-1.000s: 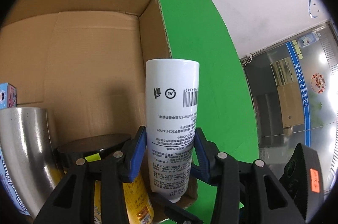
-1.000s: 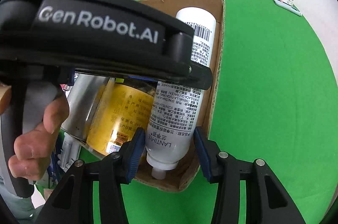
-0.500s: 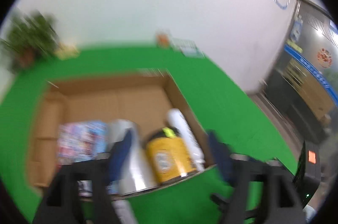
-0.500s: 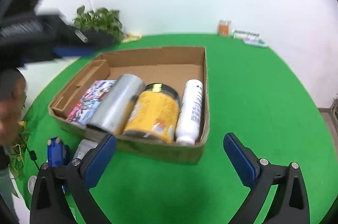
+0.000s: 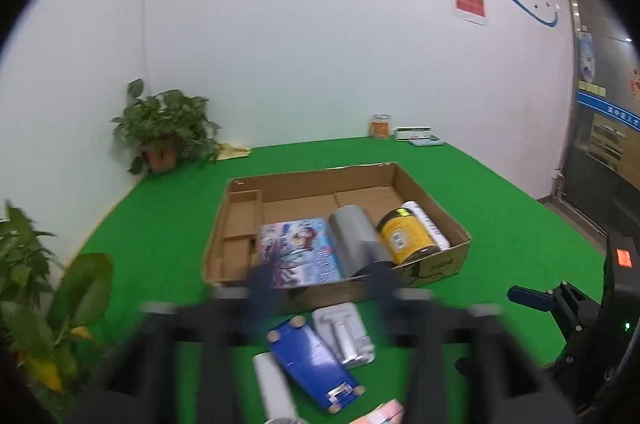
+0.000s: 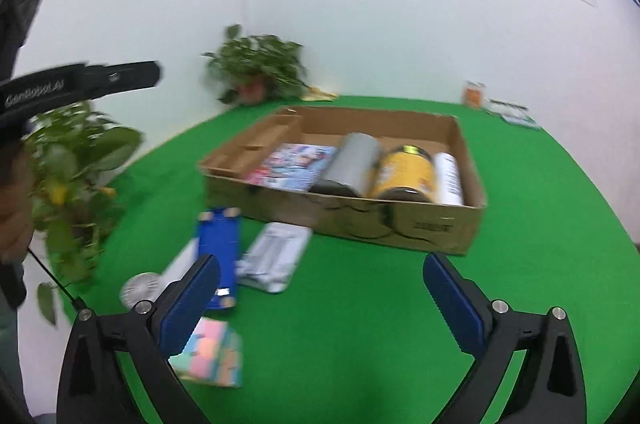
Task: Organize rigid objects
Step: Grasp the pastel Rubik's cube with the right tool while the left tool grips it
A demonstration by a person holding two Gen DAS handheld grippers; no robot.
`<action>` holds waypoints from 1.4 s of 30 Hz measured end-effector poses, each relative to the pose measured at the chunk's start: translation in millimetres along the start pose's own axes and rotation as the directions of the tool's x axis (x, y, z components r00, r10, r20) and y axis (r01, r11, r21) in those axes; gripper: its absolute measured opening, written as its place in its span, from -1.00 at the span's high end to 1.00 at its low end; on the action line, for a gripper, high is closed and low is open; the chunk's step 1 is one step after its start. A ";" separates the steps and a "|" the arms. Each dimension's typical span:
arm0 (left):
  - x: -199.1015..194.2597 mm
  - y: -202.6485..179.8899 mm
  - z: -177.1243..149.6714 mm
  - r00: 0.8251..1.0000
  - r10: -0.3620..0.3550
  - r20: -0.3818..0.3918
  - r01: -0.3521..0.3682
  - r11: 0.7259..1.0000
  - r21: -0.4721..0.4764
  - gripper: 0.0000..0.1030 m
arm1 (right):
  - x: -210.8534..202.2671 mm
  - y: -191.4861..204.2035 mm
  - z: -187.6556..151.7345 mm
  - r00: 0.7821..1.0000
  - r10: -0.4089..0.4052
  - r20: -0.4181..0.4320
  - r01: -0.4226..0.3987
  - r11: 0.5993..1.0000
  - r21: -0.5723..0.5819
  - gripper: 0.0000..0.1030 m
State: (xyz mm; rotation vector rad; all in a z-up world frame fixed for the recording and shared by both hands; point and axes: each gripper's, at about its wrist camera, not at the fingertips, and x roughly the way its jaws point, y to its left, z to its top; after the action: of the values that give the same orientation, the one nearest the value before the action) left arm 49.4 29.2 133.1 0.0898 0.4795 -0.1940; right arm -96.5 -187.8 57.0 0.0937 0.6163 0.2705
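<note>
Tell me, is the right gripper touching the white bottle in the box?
Apart. The right wrist view shows the right gripper open over green mat, with the white bottle lying far ahead inside the cardboard box.

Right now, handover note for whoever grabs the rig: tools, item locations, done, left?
Right tool: open, empty, hovering over the green mat short of the cardboard box.
Left tool: motion-blurred, looks open, nothing visibly held.
Done, lying in the box side by side: picture book, silver cylinder, yellow jar, white bottle.
Left, on the mat in front of the box: blue box, grey blister pack, white tube, pastel pack, round white disc.
Box has free room at its far end and in the left divider section.
</note>
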 end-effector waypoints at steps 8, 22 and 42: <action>-11.3 32.7 -42.0 0.996 0.084 -0.016 -0.085 0.993 -0.078 -0.99 | 9.6 55.2 -35.2 0.984 0.137 -0.112 -0.137 0.991 0.005 -0.98; 19.9 48.0 -149.7 0.962 -0.076 -0.261 -0.003 0.957 -0.288 -0.99 | 80.1 102.6 -100.3 0.937 0.123 -0.327 -0.134 0.991 -0.013 -0.66; 77.8 -29.5 -158.5 0.712 -0.596 -0.372 0.409 0.782 -0.470 -0.94 | 29.2 60.1 -150.9 0.972 0.036 -0.231 -0.039 0.999 -0.010 -0.15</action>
State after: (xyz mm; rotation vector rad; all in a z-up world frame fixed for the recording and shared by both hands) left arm 39.7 8.4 -44.5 -0.3737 1.0642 -0.6453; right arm -174.9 -120.9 -71.9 0.0604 0.8443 0.3248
